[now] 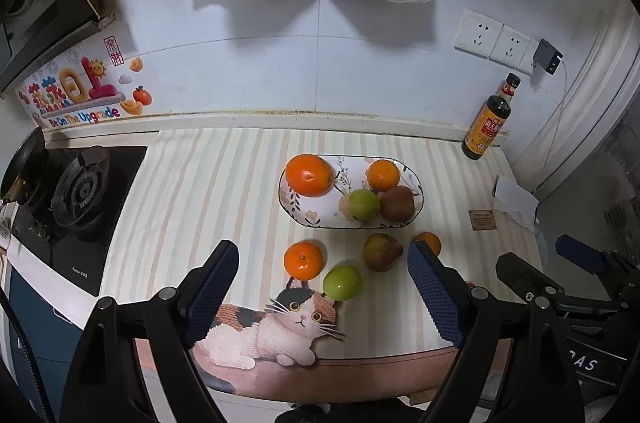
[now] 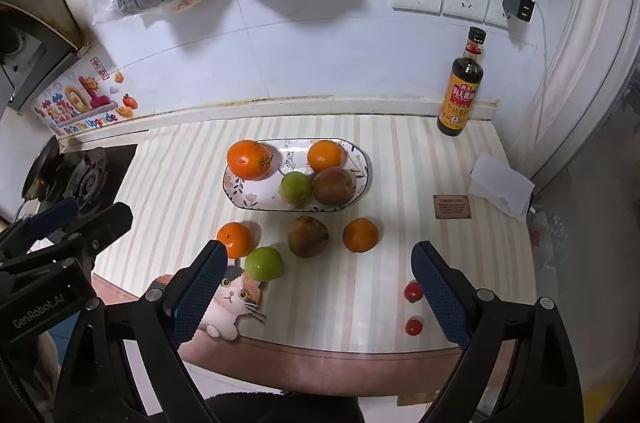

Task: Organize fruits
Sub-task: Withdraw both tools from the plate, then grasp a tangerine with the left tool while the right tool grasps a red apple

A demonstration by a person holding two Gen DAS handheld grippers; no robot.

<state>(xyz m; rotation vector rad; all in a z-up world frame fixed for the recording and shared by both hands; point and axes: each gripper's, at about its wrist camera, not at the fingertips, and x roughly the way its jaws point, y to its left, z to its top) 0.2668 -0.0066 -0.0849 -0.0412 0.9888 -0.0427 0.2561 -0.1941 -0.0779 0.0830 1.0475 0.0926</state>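
With four fruits already on the plate (image 2: 362,159), both the left gripper (image 1: 324,287) and right gripper (image 2: 320,287) hang apart and empty above the table (image 2: 360,303), its loose orange (image 2: 360,234) awaiting sorting.

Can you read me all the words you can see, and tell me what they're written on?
"Be On The Upgrade": wall sticker.
"GenRobot.AI": left tool.
Small brown card: print too small to read.
Sauce bottle label: characters too blurred to read.

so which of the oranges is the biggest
The orange at the left end of the plate; it is clearly larger than the other three.
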